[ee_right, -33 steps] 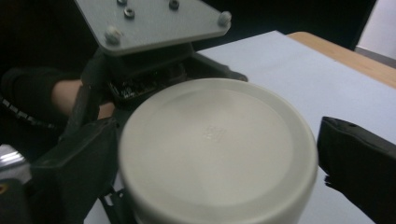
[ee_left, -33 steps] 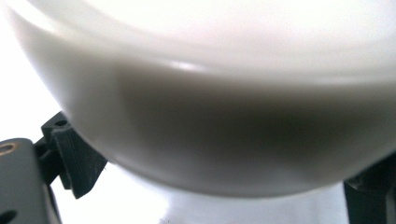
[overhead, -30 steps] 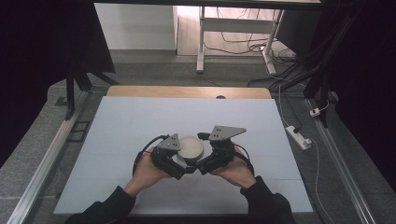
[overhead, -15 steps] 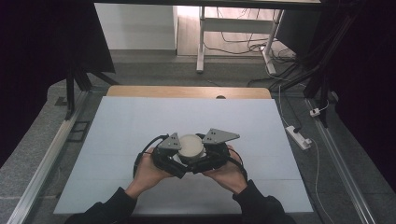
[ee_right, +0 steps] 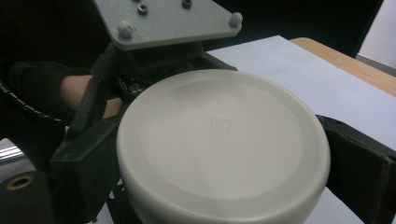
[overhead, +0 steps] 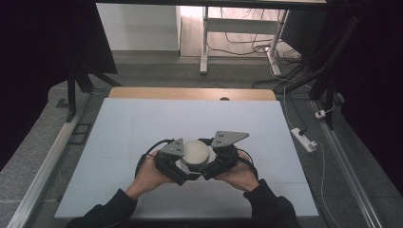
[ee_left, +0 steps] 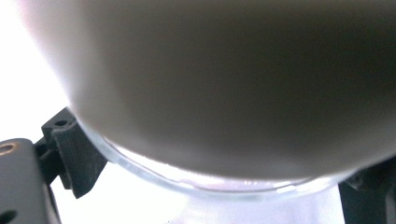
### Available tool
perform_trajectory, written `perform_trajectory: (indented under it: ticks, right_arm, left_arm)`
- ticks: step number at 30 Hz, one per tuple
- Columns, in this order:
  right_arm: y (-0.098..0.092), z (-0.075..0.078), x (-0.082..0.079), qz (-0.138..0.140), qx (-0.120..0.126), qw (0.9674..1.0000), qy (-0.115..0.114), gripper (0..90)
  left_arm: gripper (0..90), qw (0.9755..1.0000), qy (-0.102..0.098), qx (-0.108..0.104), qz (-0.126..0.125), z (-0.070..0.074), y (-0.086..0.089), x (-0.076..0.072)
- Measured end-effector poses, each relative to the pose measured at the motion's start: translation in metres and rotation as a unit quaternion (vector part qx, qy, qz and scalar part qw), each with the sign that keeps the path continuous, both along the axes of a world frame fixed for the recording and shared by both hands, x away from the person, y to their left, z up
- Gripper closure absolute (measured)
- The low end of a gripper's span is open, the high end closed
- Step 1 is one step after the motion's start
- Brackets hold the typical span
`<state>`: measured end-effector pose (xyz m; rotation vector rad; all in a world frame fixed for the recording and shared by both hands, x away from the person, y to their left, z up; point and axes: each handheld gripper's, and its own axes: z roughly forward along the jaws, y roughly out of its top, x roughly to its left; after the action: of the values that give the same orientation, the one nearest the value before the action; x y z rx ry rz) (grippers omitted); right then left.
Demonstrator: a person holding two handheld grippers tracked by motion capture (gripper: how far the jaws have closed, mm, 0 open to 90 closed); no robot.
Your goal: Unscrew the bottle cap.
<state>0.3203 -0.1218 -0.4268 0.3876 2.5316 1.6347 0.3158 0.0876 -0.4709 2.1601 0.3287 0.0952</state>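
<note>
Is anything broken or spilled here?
Nothing stands out. The round white lid looks whole, with no cracks or chips, and sits level on a clear jar held between both tongs. The white table shows no spill.

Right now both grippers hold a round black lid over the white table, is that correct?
Not quite: the lid is cream-white, not black, as the right gripper view shows. Both grippers, left and right, do hold it over the white table.
</note>
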Motion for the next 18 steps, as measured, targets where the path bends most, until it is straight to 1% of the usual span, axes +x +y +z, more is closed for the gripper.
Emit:
perform_trajectory:
  ticks: [3,5,6,7,10,18]
  right_arm:
    - [-0.0005,0.0004,-0.0001,0.004,-0.005,1.0,-0.003,7.3]
    - [-0.0009,0.0006,-0.0005,0.007,-0.003,1.0,-0.006,7.3]
    - [-0.0009,0.0006,-0.0005,0.007,-0.003,1.0,-0.006,7.3]
    - [-0.0015,0.0015,-0.0004,0.007,0.001,1.0,-0.006,7.3]
    - [-0.0025,0.0028,-0.0007,0.005,0.0,0.9999,-0.009,7.3]
    - [-0.0039,0.0047,-0.0004,0.001,0.004,1.0,-0.009,7.4]
  left_arm:
    - [7.3,1.0,0.002,0.001,-0.004,-0.0012,-0.0005,0.0002]
    - [7.3,1.0,0.003,0.002,-0.005,-0.0016,-0.0005,0.0004]
    - [7.3,1.0,0.003,0.002,-0.005,-0.0016,-0.0005,0.0004]
    - [7.3,1.0,0.001,0.008,-0.006,-0.0019,0.0001,0.0011]
    - [7.3,1.0,0.003,0.003,-0.003,-0.0024,0.0008,0.0017]
    - [7.4,1.0,0.0,0.008,-0.001,-0.0029,0.0012,0.0021]
